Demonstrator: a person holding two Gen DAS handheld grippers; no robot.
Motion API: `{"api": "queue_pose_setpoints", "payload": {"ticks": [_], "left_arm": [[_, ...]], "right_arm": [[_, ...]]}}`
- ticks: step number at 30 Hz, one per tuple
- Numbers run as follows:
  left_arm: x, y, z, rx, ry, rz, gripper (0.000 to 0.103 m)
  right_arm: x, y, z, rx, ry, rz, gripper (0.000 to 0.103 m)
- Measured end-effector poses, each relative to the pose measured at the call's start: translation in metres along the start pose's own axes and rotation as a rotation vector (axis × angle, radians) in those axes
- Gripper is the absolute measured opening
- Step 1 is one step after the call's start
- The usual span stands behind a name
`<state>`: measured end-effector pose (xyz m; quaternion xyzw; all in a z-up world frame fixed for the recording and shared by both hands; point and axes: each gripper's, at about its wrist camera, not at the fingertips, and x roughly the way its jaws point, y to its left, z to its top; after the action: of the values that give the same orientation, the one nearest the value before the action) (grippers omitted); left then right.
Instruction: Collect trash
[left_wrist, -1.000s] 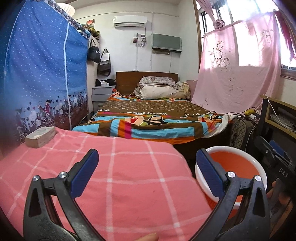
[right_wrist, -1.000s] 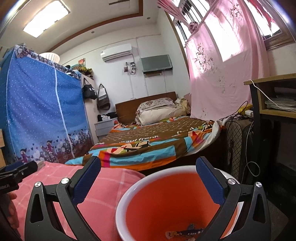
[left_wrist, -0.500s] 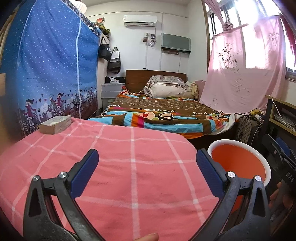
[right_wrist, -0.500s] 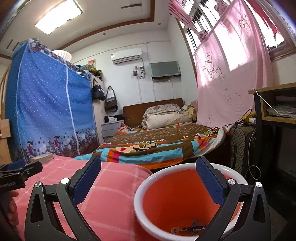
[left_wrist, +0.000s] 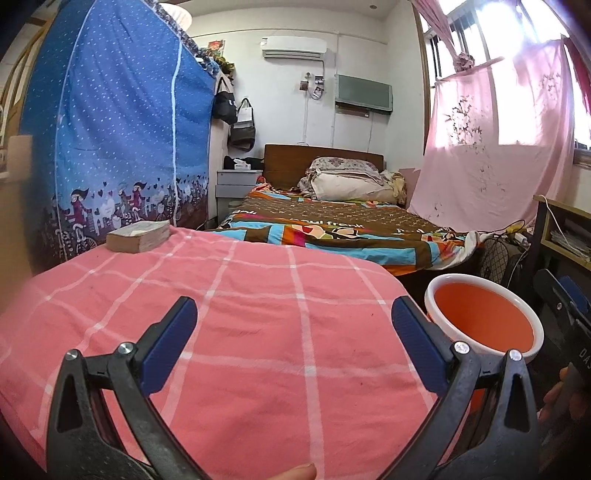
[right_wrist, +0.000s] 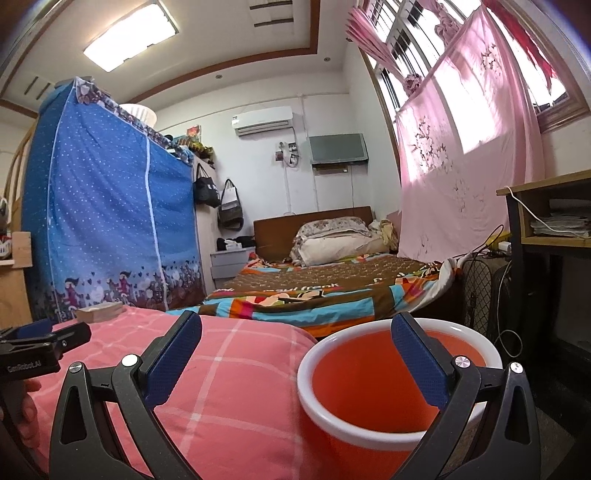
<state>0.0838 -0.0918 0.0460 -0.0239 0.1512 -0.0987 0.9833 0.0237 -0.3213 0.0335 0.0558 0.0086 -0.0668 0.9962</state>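
An orange bin with a white rim (left_wrist: 484, 317) (right_wrist: 373, 380) stands on the floor just right of a table draped in pink checked cloth (left_wrist: 258, 325) (right_wrist: 221, 369). My left gripper (left_wrist: 293, 345) hovers open over the cloth with nothing between its blue pads. My right gripper (right_wrist: 295, 363) is open too, held near the bin's rim, its right finger over the bin's mouth. The bin's bottom is hidden in both views. No loose trash shows on the cloth.
A thick book (left_wrist: 138, 236) (right_wrist: 99, 311) lies at the table's far left corner. Beyond are a bed with a colourful quilt (left_wrist: 332, 229), a blue fabric wardrobe (left_wrist: 122, 147), a fan and wooden desk (right_wrist: 546, 236) at right, with cables.
Both grippers have pulled back and risen; the bin looks smaller and farther right in the left view. The wrapper seen at the bin's bottom earlier is out of sight now.
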Motion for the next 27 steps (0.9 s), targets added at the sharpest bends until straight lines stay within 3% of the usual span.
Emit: {"api": "queue_pose_setpoints", "payload": {"ticks": [27], "left_arm": [[-0.050, 0.047, -0.031, 0.014, -0.080, 0.104, 0.103]], "right_arm": [[-0.045, 0.052, -0.025, -0.044, -0.035, 0.080, 0.103]]}}
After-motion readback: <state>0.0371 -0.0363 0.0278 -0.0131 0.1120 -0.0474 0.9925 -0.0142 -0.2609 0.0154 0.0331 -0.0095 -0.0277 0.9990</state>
